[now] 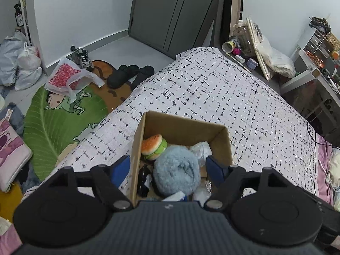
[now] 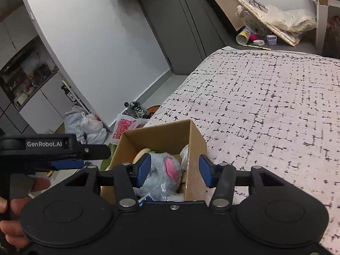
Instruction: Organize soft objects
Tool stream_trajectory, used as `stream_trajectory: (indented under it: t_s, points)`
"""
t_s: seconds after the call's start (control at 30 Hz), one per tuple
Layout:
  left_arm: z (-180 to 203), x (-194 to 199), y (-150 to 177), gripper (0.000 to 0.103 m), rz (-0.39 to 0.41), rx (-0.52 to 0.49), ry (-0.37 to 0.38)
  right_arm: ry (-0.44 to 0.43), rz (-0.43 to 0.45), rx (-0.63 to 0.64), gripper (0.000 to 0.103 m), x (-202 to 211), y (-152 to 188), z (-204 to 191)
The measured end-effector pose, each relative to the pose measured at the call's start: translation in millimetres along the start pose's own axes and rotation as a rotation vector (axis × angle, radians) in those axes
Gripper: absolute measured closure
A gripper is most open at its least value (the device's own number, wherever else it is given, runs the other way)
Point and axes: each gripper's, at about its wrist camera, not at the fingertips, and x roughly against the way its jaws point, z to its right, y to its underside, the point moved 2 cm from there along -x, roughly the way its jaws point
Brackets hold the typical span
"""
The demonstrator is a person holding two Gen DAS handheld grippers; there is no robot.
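Left wrist view, fluffy blue plush (image 1: pixel 176 170) in cardboard box (image 1: pixel 182 125), both hand-held grippers apart, empty

My left wrist camera sits just behind my left gripper (image 1: pixel 169 167) and looks steeply down, close over the open brown cardboard box (image 1: pixel 221 136) on the white bedspread with black dashes (image 1: pixel 212 89). Beyond the box it faces the dark grey wardrobe doors (image 1: pixel 174 14). My right wrist camera, behind my right gripper (image 2: pixel 174 171), looks at the same box (image 2: pixel 196 140) from its right, tilted less steeply and just as near. Both views share the box, the bedspread (image 2: pixel 265 106), the wardrobe (image 2: pixel 180 21) and the floor left of the box.
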Motion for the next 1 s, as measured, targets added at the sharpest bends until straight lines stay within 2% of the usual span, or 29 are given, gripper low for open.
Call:
stream_trajectory:
  t_s: [0.23,0.37,0.43,0.5,0.63,0.77,1.0]
  points:
    - [17.0,29.5,16.4,0.02,0.032,-0.011,0.001,0.016,-0.02,0.017,0.049,37.2,0.3,7.5]
    - [23.0,42.6,27.6,0.019,0.033,-0.006,-0.002,0.02,-0.024,0.018,0.042,58.4,1.5,12.8]
    - [26.7,50.8,34.0,0.018,0.036,-0.021,-0.007,0.021,-0.025,0.023,0.037,70.1,2.7,14.4]
    - [31.3,58.8,41.0,0.017,0.038,-0.038,-0.008,0.019,-0.021,0.029,0.022,81.3,5.0,16.5]
    - [39.4,74.7,54.9,0.012,0.054,-0.069,-0.003,0.022,0.0,0.056,0.017,107.7,13.5,21.6]
    - [46.9,88.1,66.5,0.009,0.069,-0.106,-0.005,0.041,0.025,0.086,0.003,131.1,18.5,24.2]
    - [55.6,115.2,83.9,0.003,0.103,-0.111,0.013,0.03,0.084,0.118,0.0,168.7,26.5,27.5]
